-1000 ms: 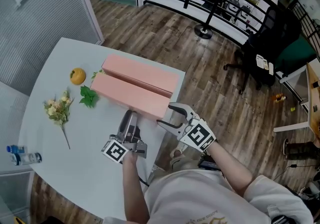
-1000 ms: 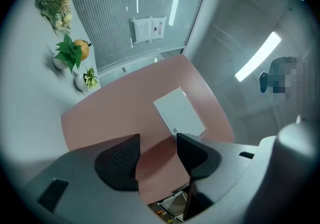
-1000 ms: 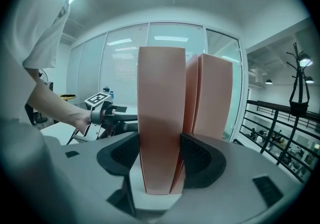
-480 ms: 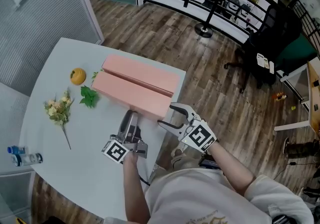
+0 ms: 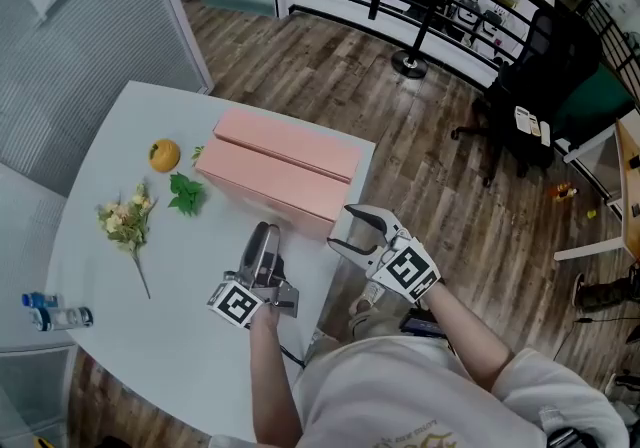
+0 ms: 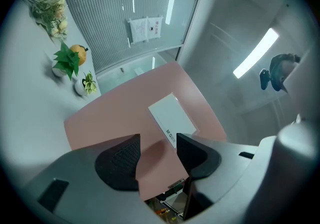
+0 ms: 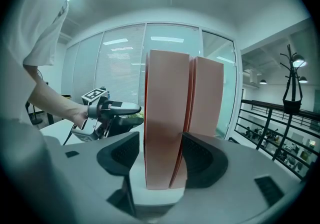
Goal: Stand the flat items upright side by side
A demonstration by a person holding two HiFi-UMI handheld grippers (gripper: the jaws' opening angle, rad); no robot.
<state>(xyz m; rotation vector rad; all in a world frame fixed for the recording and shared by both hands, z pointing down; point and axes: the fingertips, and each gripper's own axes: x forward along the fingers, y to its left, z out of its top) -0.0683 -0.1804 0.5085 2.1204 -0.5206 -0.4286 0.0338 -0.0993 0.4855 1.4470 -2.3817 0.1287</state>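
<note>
Far left on the white table [image 5: 150, 346]: small bottles [image 5: 55, 314], then a flower sprig [image 5: 125, 221], an orange [image 5: 164, 154] and green leaves [image 5: 186, 194]. At centre, two pink boxes [image 5: 285, 166], upright on their long edges, close side by side (broad faces together). Just below them, left gripper [image 5: 265, 234], aimed at the near box's broad face, jaws spread, pinching nothing. Further right, at the table's edge, right gripper [image 5: 340, 228], jaws spread around the near box's end. Shows a thin gap at one pad; contact at the other impossible to tell.
</note>
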